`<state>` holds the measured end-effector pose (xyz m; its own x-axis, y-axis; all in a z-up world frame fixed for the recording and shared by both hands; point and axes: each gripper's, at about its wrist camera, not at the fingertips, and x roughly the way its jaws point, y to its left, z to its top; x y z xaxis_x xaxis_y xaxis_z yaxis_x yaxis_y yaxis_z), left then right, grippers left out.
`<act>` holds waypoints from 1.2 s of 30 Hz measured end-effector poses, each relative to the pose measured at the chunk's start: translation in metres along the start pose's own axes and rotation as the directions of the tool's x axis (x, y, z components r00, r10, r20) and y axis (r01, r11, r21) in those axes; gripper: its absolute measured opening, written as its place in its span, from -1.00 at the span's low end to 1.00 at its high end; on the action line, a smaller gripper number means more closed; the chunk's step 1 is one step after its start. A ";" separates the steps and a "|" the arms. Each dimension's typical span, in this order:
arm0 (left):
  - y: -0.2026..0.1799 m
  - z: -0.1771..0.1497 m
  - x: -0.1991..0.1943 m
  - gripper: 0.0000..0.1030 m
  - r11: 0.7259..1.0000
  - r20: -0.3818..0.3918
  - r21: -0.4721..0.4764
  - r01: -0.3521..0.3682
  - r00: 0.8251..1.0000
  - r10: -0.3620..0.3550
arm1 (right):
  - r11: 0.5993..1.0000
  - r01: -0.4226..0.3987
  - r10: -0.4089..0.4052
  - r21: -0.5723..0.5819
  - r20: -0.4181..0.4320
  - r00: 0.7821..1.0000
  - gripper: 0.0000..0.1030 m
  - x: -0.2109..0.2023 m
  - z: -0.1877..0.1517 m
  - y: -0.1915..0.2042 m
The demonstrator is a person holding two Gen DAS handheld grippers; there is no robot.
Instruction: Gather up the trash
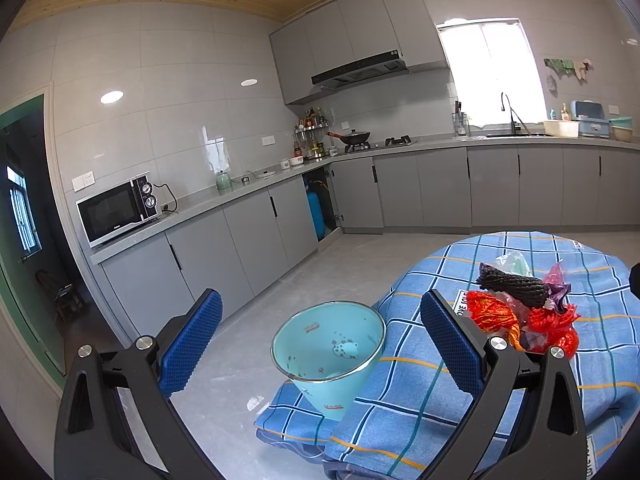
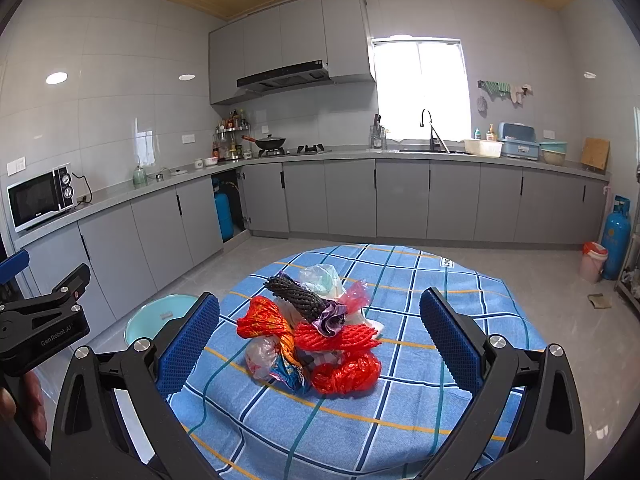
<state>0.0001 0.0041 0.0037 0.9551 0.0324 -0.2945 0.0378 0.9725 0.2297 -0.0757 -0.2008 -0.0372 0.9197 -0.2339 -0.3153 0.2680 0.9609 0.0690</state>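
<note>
While both my grippers hang with jaws spread wide and empty, the trash pile [image 2: 312, 332] sits mid-tabletop [image 2: 420, 408] on a blue checked cloth; a teal bin [image 1: 330, 354] stands at its left edge, grey kitchen cabinets [image 2: 400, 200] lining the room behind.

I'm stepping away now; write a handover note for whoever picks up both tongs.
Left tongs: open, empty, aimed at the bin.
Right tongs: open, empty, aimed at the trash pile.
The pile (red netting, black foam sleeve, plastic bags, wrappers) sits in the middle of the blue checked tablecloth. The light blue bin stands at the table's left edge and looks empty.
Done: nothing collected yet.
Left: move every piece into the bin.
</note>
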 end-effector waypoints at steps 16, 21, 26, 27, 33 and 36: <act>0.002 0.001 0.001 0.89 1.000 0.003 0.000 -0.005 1.000 0.005 | 1.000 -0.002 0.002 0.007 0.007 1.000 0.92 -0.003 0.002 -0.006; 0.002 0.001 0.001 0.89 1.000 0.003 0.000 -0.006 1.000 0.006 | 1.000 -0.003 0.003 0.008 0.008 1.000 0.92 -0.004 0.003 -0.007; 0.002 0.001 0.001 0.89 1.000 0.002 0.003 -0.005 1.000 0.005 | 1.000 -0.003 0.003 0.007 0.007 1.000 0.92 -0.004 0.003 -0.007; 0.002 0.001 0.001 0.89 1.000 0.002 0.003 -0.005 1.000 0.005 | 1.000 -0.003 0.003 0.007 0.007 1.000 0.92 -0.004 0.003 -0.007; 0.002 0.001 0.000 0.89 1.000 0.001 0.004 -0.005 1.000 0.005 | 1.000 -0.003 0.003 0.006 0.007 1.000 0.92 -0.005 0.003 -0.007; 0.002 0.001 0.000 0.89 1.000 -0.002 0.004 -0.005 1.000 0.005 | 1.000 -0.003 0.003 0.010 0.006 1.000 0.92 -0.005 0.003 -0.007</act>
<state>0.0007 0.0061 0.0045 0.9548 0.0373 -0.2949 0.0347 0.9713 0.2351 -0.0809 -0.2069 -0.0331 0.9221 -0.2322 -0.3096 0.2684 0.9601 0.0792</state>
